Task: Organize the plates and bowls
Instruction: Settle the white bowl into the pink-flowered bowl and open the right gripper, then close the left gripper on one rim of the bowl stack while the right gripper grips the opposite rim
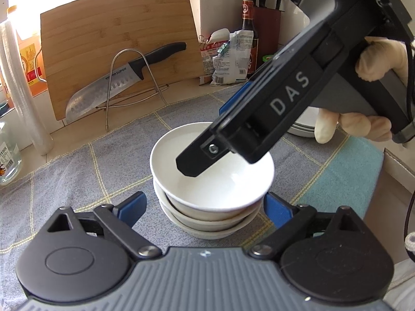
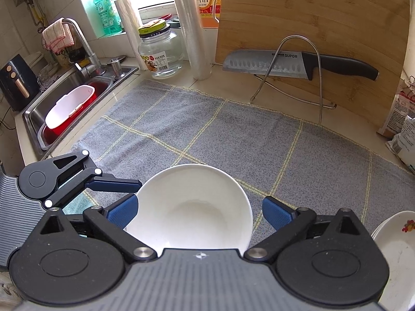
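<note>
White bowl stack [image 1: 211,194] mid-bench on grey cloth [image 1: 77,171]; left gripper [image 1: 205,207] jaws apart flanking it, right gripper [image 2: 199,211] jaws apart above top bowl [image 2: 192,207]. Plates [image 2: 396,246] at right edge.

Bowls [image 1: 207,189] stacked on cloth [image 1: 77,171], seemingly before plates [image 1: 303,127].

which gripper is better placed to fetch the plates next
Right, probably. The plates lie just behind the right gripper, which hangs open above the bowl stack. The left gripper, also open, straddles the stack on its far side from them.
</note>
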Demonstrator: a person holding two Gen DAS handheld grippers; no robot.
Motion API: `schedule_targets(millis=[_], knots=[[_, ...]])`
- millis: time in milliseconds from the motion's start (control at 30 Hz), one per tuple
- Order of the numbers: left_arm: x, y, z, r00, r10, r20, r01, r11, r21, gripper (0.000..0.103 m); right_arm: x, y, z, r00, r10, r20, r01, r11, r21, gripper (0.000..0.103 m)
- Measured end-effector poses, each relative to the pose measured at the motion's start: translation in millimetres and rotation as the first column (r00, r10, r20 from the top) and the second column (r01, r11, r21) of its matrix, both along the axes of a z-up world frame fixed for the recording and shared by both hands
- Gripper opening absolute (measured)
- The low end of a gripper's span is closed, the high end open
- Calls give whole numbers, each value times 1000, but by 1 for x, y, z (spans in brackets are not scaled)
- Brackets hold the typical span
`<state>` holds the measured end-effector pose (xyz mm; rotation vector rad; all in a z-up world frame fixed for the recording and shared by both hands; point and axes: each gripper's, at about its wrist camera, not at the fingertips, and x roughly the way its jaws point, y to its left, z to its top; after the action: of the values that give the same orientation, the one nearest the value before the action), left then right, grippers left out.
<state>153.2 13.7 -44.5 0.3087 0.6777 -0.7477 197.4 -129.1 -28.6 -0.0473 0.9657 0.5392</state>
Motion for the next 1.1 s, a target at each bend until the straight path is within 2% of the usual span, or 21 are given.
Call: schedule_targets(millis=[133, 433, 633, 833, 967, 1100], knots=[[0, 8, -2, 1000, -13, -3, 13, 1000, -5, 97, -6, -1, 1, 1000, 1, 27, -1, 1000, -5, 103], [1, 17, -18, 999, -42, -34, 44, 997, 66, 97, -30, -16, 7, 997, 13, 71, -14, 1000, 14, 103], [10, 13, -34, 993, -36, -109, 47, 994, 98, 97, -47, -31, 2, 998, 22, 53, -24, 999, 28, 103], [21, 8, -50, 989, -6, -148, 24, 992, 123, 97, -55, -37, -18, 1000, 20, 20, -19, 1000, -15, 103], [26, 3, -58, 982, 20, -187, 4, 992, 125, 97, -53, -34, -42, 1000, 18, 7, -18, 998, -64, 103], [24, -1, -58, 985, 35, -166, -10, 989, 147, 99, -47, -29, -69, 999, 31, -15, -32, 993, -117, 103]])
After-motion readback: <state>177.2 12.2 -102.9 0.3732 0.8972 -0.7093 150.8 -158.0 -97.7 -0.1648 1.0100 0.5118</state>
